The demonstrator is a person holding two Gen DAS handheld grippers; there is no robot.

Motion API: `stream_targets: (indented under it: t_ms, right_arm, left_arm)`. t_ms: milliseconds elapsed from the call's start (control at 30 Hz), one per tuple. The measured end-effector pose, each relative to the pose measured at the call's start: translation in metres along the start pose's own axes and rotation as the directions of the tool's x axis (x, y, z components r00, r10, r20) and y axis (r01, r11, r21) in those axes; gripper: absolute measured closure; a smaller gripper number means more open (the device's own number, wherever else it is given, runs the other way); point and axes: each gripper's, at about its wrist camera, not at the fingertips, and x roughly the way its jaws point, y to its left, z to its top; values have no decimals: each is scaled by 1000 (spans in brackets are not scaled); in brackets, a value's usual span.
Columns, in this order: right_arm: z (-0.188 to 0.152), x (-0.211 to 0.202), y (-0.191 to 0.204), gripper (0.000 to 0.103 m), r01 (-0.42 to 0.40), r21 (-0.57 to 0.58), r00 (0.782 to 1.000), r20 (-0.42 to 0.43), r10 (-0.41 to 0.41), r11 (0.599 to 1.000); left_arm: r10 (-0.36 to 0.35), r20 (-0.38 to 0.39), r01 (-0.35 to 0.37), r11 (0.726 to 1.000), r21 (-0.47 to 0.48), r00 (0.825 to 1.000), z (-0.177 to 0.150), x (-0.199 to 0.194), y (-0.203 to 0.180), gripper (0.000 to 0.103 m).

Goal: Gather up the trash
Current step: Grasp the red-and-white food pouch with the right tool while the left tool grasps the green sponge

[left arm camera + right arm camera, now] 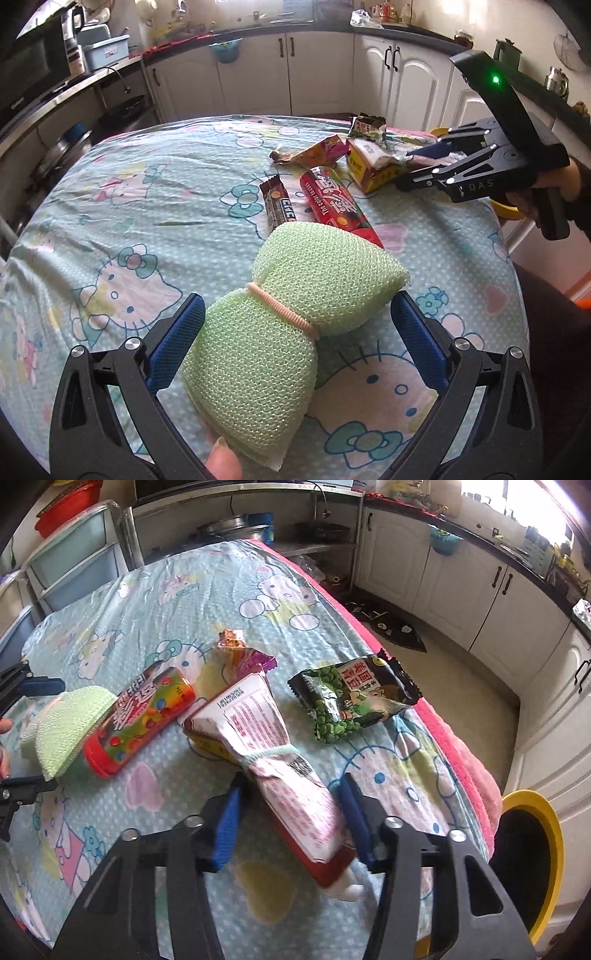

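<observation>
Green mesh scrubber, cinched by a pink band, lies closest, between the spread pads of the left hand-held gripper, which is released and grips nothing. Beyond it on the cartoon-print counter sit a brown chocolate wrapper and a red candy tube touching the scrubber's far end. Further right, the right hand-held gripper straddles a pink-and-white carton with its pads wide, not yet clenched; a pea snack bag lies just beyond, and a yellow-rimmed bin waits past the counter's edge. The carton looks crumpled and tied with a cord, so a clench could well slip off or drag the cloth and scatter the neighbouring wrappers.
</observation>
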Motion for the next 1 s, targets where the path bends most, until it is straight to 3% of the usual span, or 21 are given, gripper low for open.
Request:
stream_targets:
  t_ms: [200, 433, 700, 800, 833, 1000]
  right_arm:
    - [-8, -7, 6, 67, -38, -14, 999, -11, 38, 999]
    - [-22, -18, 12, 69, -86, 13, 996, -3, 86, 996]
    - [-37, -29, 18, 71, -113, 70, 993, 31, 111, 991]
    - [-43, -34, 21, 71, -132, 91, 991, 46, 128, 987]
    - [-45, -36, 22, 72, -139, 97, 990, 50, 135, 986]
    - [-53, -43, 25, 71, -167, 131, 985, 73, 159, 977]
  left_arm:
    - [-17, 5, 17, 1000, -2, 1000, -3, -3, 0, 11]
    - [17, -22, -16, 999, 34, 1000, -9, -8, -15, 11]
    - [95, -42, -94, 995, 17, 995, -13, -18, -23, 36]
    - [126, -50, -126, 992, -4, 991, -16, -23, -22, 53]
    - [135, -48, -136, 991, -10, 990, -16, -24, -21, 64]
    - [127, -29, -128, 991, -44, 991, -20, -34, -23, 72]
